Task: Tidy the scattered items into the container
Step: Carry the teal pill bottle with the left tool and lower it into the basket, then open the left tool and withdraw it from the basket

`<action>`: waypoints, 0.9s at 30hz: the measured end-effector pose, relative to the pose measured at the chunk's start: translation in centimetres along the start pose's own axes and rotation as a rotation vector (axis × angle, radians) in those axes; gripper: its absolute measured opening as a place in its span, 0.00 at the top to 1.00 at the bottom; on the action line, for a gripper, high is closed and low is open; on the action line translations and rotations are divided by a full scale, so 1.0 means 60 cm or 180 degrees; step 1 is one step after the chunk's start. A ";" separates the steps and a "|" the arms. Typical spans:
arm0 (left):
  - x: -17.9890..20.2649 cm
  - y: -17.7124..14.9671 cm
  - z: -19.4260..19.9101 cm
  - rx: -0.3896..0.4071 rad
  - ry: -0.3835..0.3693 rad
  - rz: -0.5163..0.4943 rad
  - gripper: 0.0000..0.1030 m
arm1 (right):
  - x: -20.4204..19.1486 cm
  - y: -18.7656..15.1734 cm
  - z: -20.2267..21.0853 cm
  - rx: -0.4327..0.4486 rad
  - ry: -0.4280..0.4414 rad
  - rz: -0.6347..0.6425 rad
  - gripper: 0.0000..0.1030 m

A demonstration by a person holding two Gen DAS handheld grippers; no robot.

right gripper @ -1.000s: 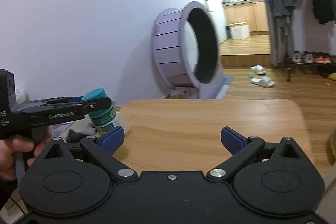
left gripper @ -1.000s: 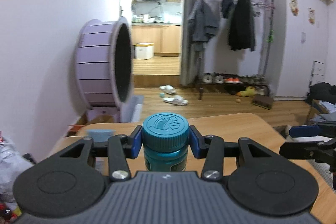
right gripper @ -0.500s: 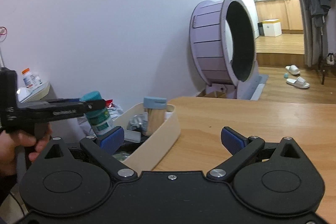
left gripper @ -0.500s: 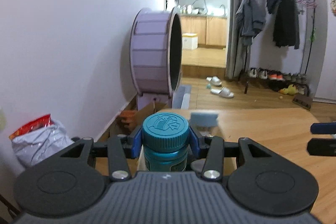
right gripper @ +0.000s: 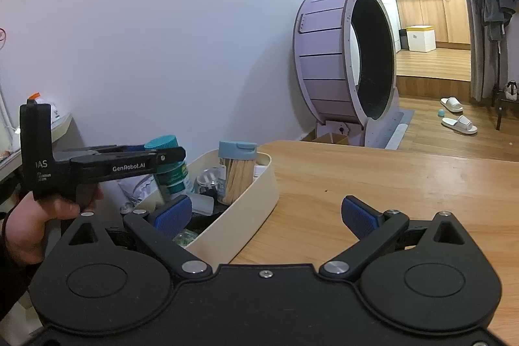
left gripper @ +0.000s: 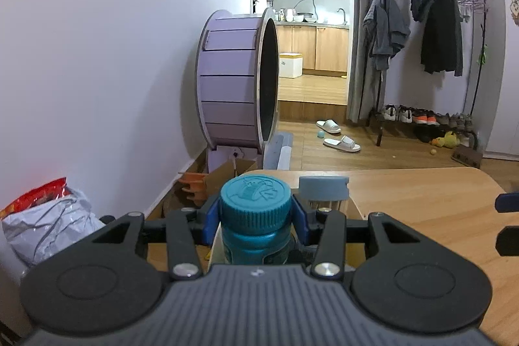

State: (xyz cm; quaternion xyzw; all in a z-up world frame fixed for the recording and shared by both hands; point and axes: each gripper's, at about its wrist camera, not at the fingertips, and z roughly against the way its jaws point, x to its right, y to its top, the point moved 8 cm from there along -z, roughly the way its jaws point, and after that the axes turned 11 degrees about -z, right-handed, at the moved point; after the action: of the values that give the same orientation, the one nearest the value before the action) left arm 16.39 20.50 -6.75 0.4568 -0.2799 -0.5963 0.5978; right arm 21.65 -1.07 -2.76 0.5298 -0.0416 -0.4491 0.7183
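Observation:
My left gripper [left gripper: 255, 218] is shut on a teal-capped bottle [left gripper: 255, 206], gripping it by the cap. In the right wrist view the left gripper [right gripper: 162, 156] holds the bottle [right gripper: 172, 174] upright over the near end of a cream oval container [right gripper: 240, 213] on the wooden table [right gripper: 389, 184]. The container holds a toothpick jar with a grey-blue lid [right gripper: 236, 174], also seen in the left wrist view [left gripper: 324, 192], and other small items. My right gripper [right gripper: 264, 216] is open and empty, above the table beside the container.
The container stands at the table's left edge near the white wall. A purple cat wheel [right gripper: 350, 60] stands on the floor beyond the table. A white plastic bag [left gripper: 48, 226] lies left of the table. A clothes rack [left gripper: 431, 54] is far right.
My left gripper has carried the bottle left and down over the container. The right gripper's view has swung left, bringing the container more into sight. The right jaws stay open.

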 end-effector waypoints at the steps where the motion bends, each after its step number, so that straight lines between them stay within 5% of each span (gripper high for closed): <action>1: 0.003 -0.002 -0.006 -0.0024 -0.0005 -0.0029 0.56 | 0.000 0.000 -0.002 -0.0003 -0.0002 0.0001 0.03; 6: 0.028 -0.034 -0.029 -0.0341 -0.0111 -0.0304 0.54 | -0.009 -0.006 -0.009 -0.0041 0.0019 0.0016 0.03; 11: 0.013 -0.038 -0.009 -0.0357 -0.0083 -0.0145 0.48 | -0.014 -0.008 -0.008 -0.0047 0.0028 0.0018 0.03; 20: -0.008 -0.016 0.061 -0.0327 -0.0105 0.0017 0.17 | -0.036 -0.004 -0.010 -0.0092 0.0002 0.0083 0.03; 24: -0.004 -0.016 0.080 -0.0589 -0.0178 -0.0074 0.02 | -0.060 -0.003 -0.019 -0.0232 -0.0011 0.0237 0.03; 27: -0.010 -0.010 0.098 -0.0591 -0.0075 -0.0062 0.00 | -0.076 0.000 -0.027 -0.0344 -0.0041 0.0359 0.01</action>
State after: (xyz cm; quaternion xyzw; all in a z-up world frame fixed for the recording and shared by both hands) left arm 10.86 19.90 -4.64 0.3950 -0.2260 -0.6308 0.6284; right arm 19.81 3.27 -1.54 0.4841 -0.0516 -0.4129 0.7697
